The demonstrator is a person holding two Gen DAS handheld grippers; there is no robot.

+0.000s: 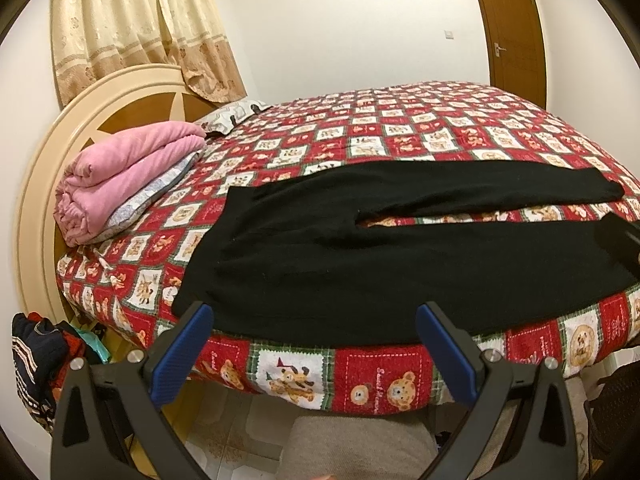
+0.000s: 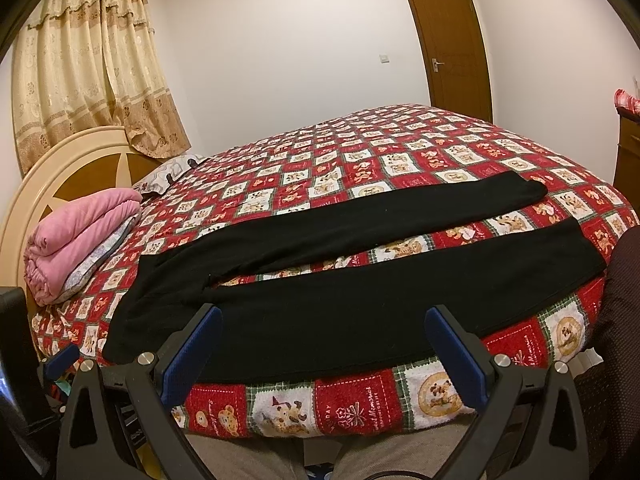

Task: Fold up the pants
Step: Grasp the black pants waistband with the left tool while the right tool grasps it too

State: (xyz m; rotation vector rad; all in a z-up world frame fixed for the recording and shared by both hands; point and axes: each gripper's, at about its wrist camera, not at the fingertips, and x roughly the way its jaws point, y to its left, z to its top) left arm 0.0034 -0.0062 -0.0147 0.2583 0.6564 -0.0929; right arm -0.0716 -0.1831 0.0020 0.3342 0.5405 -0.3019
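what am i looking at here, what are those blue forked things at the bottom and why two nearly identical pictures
Those forks are hand-held two-finger grippers, one in each of a person's hands, each carrying a wide-angle camera looking along its fingers. One picture is from the left gripper, the other from the right gripper. Both are open and hold nothing. Ahead is a bed with a red bear-print cover. Black pants lie flat on it, legs spread apart, waist toward the headboard. A folded pink blanket sits near the headboard.

a home bedroom: quilted bed [image 2: 400, 152], curtains [image 2: 88, 72], wooden door [image 2: 452, 44].
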